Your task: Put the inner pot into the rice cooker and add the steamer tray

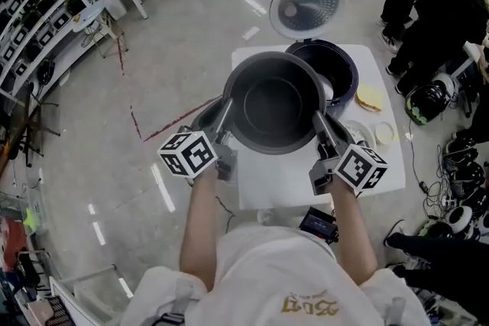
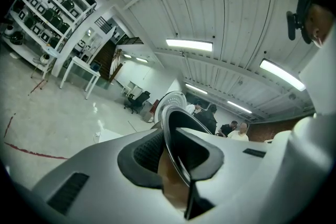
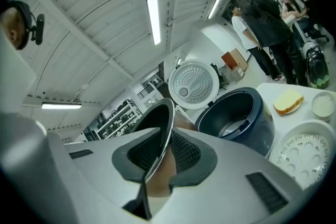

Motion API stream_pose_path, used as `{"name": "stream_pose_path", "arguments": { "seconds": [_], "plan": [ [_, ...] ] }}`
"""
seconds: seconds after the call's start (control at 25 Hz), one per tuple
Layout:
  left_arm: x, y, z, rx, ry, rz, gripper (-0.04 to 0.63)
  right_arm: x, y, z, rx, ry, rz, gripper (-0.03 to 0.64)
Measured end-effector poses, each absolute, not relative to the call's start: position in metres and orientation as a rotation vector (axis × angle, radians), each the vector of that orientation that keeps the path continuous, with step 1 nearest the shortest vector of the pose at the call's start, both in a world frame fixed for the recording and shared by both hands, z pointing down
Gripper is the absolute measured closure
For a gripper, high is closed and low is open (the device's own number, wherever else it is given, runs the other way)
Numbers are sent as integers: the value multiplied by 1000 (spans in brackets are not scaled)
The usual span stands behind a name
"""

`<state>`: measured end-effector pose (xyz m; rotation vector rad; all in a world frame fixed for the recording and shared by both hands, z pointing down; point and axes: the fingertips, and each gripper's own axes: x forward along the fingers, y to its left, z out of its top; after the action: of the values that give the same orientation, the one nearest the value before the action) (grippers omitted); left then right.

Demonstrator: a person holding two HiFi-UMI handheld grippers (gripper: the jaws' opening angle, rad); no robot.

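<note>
Left gripper (image 1: 227, 109) and right gripper (image 1: 318, 121) are being clamped on opposite rims of the inner pot (image 1: 273, 101), likely to balance it level, short of the far rice cooker (image 1: 345, 69).

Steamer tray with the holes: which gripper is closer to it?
Right. The right gripper grips the pot on the side by the tray; the left gripper grips the opposite rim, across the pot.

Inner pot (image 1: 273, 104): matt dark interior, polished metal rim. Right tool (image 1: 318, 120) pads (image 3: 184, 152): ribbed black rubber. Rice cooker (image 3: 260, 131) beyond that tool: glossy dark shell. Floor (image 1: 153, 88): glossy, smooth.
</note>
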<state>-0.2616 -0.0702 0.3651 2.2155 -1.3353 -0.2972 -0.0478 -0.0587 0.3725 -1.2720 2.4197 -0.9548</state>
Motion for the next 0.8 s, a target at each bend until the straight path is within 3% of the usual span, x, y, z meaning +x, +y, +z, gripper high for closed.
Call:
{"name": "stream_pose_path", "arguments": {
  "seconds": [0.8],
  "plan": [
    [-215, -124, 334, 2262, -1310, -331, 508, 0, -109, 345, -1262, 2367, -938, 549]
  ]
}}
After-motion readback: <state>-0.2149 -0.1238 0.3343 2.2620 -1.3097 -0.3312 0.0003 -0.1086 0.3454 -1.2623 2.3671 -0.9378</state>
